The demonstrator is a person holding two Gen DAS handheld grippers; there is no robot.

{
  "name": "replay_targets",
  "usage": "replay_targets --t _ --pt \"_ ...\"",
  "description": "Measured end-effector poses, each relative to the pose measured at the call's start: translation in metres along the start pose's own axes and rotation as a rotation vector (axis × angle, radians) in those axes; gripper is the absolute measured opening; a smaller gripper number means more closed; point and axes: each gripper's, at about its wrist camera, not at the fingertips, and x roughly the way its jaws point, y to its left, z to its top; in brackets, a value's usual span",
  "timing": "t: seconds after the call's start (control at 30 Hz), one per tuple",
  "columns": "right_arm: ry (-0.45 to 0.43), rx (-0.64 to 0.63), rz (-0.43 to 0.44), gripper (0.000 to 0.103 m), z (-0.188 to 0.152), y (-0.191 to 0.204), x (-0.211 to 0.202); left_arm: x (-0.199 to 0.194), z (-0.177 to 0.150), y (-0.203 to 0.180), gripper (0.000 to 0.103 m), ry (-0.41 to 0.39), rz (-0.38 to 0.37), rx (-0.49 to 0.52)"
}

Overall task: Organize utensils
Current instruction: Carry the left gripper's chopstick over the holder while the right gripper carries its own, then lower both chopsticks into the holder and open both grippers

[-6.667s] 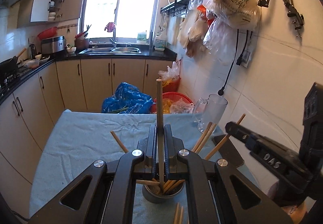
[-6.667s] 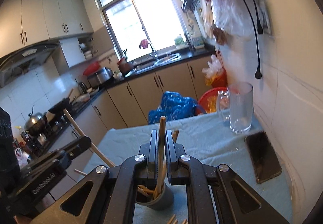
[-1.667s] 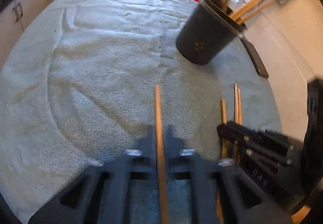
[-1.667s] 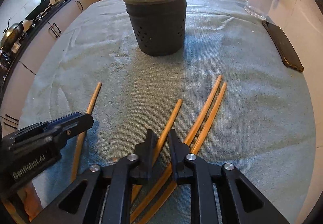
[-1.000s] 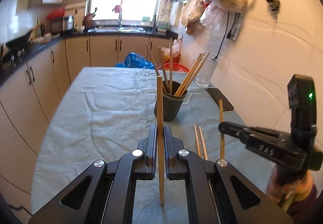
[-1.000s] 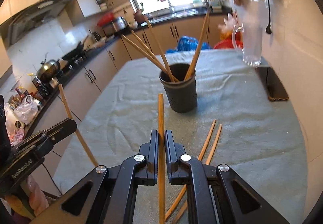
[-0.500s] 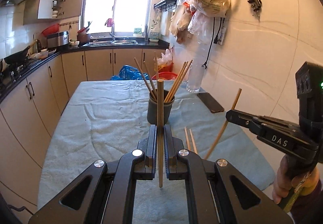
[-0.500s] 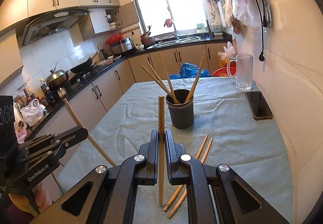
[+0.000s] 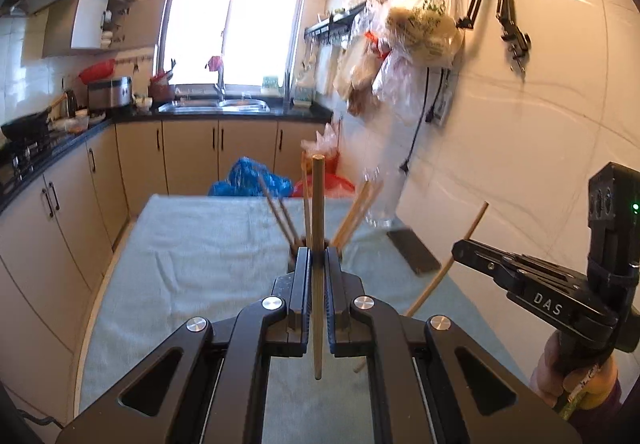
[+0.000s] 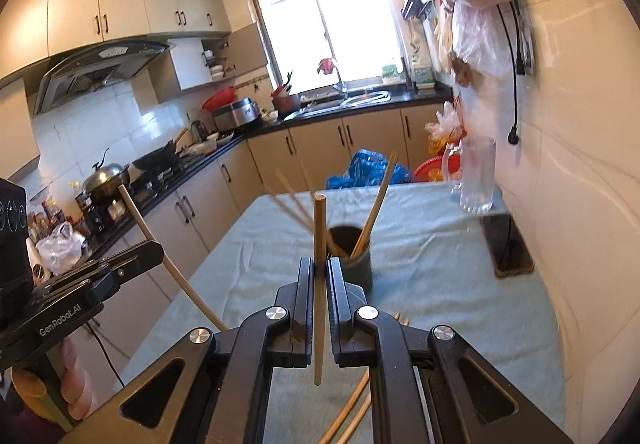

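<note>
My left gripper (image 9: 317,258) is shut on a wooden chopstick (image 9: 318,228) and holds it upright above the table. My right gripper (image 10: 319,268) is shut on another wooden chopstick (image 10: 319,260), also upright. The dark utensil cup (image 10: 356,256) holds several chopsticks and stands on the table just beyond both grippers; in the left wrist view it is mostly hidden behind the jaws, with its chopsticks (image 9: 356,210) fanning out. Two loose chopsticks (image 10: 348,414) lie on the cloth below the right gripper. The right gripper (image 9: 456,250) shows in the left view, the left gripper (image 10: 158,246) in the right view.
A pale blue cloth (image 10: 448,308) covers the table. A dark phone (image 10: 506,244) lies near the right wall. A glass mug (image 10: 476,180) stands at the far right corner. Cabinets (image 9: 44,228) run along the left; bags (image 9: 416,32) hang on the wall.
Both grippers have moved forward toward the cup, each still holding its chopstick upright. The cup now sits closer, right behind the jaws.
</note>
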Motion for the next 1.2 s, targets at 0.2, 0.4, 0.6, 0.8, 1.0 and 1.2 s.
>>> replay_targets --t 0.2,0.4,0.6,0.8,1.0,1.2 --pt "-0.089 0.032 -0.017 0.007 0.047 -0.009 0.010 0.022 0.047 -0.011 0.006 -0.129 0.019 0.003" --pt "-0.183 0.048 -0.053 0.007 0.087 -0.014 0.038 0.062 0.077 -0.019 0.006 -0.195 0.061 0.014" --pt "-0.182 0.082 -0.090 0.007 0.095 -0.028 0.081 0.118 0.076 -0.013 0.006 -0.122 0.062 -0.017" --pt "-0.090 0.127 -0.082 0.007 0.082 -0.044 0.122 0.154 0.061 0.000 0.006 -0.036 0.062 -0.039" --pt "-0.026 0.131 -0.073 0.008 0.072 -0.050 0.147 0.145 0.055 0.007 0.015 -0.023 0.057 -0.063" --pt "-0.010 0.157 -0.064 0.030 0.069 -0.054 0.146 0.102 0.051 0.010 0.048 -0.064 0.053 -0.069"
